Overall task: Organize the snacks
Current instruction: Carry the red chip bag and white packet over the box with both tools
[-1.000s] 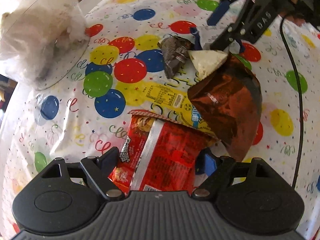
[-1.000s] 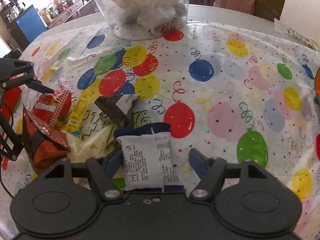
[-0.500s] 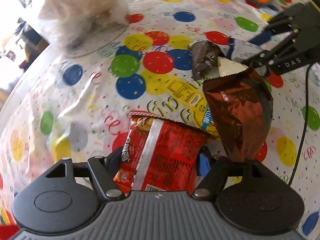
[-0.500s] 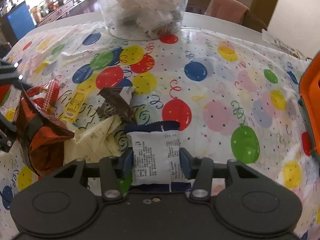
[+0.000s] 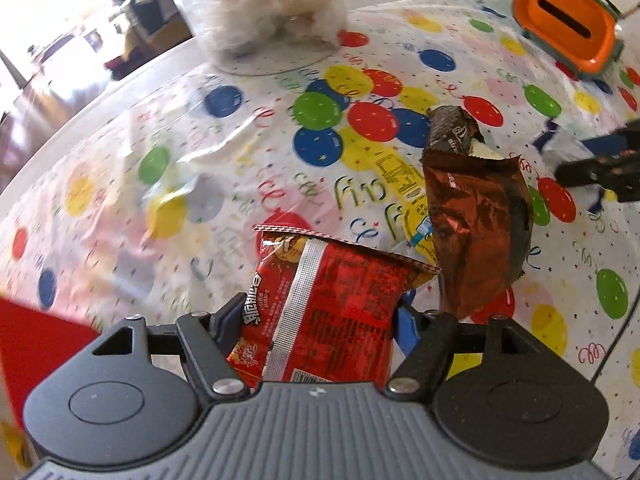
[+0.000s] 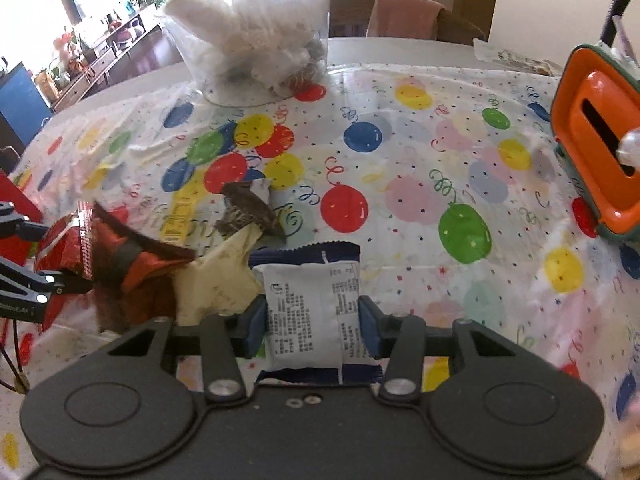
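- Gripping a red packet [image 5: 320, 312], the left gripper [image 5: 316, 320] has both pads pressed on its sides
- Right gripper [image 6: 312, 320] clamps a white packet [image 6: 310, 316] likewise

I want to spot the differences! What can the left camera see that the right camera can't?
Only the left camera shows the left gripper squeezing the red snack bag. Only the right camera shows the right gripper squeezing the white snack packet, plus a chair with a pink cloth. Both show the balloon tablecloth, the clear tub and the orange box.
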Demonstrator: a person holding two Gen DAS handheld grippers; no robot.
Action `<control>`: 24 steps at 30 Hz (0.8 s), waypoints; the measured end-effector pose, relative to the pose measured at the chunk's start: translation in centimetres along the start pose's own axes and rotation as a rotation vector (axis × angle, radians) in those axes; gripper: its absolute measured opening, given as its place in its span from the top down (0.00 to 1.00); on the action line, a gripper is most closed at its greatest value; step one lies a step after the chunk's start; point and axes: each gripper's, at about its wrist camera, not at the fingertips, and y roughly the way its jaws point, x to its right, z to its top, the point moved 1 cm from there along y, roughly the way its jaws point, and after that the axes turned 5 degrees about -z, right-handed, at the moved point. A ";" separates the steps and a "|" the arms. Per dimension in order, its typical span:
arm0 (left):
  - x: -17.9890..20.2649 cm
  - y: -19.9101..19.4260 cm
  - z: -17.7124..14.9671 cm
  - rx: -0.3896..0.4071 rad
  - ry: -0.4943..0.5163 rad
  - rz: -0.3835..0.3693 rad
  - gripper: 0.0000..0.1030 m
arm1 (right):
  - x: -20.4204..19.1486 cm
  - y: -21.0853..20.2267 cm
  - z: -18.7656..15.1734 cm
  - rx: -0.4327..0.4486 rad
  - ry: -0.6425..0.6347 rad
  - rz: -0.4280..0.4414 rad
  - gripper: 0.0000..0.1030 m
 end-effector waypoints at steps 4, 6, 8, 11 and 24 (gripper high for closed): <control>0.0 -2.0 -1.0 0.023 -0.043 0.005 0.30 | -0.7 -2.4 -0.2 0.015 0.006 -0.001 0.55; -0.2 -3.4 -1.5 0.041 -0.069 -0.015 0.30 | -1.0 -3.6 -0.2 0.029 0.009 0.007 0.55; -0.3 -4.7 -1.8 0.054 -0.095 -0.018 0.30 | -1.4 -4.8 -0.2 0.037 0.007 0.012 0.55; -0.8 -6.7 -2.3 0.044 -0.162 -0.022 0.30 | -2.4 -6.4 -0.1 0.051 -0.007 0.018 0.55; -4.8 -15.5 -6.2 0.131 -0.336 -0.040 0.30 | -10.4 -11.2 0.5 0.116 -0.120 0.098 0.55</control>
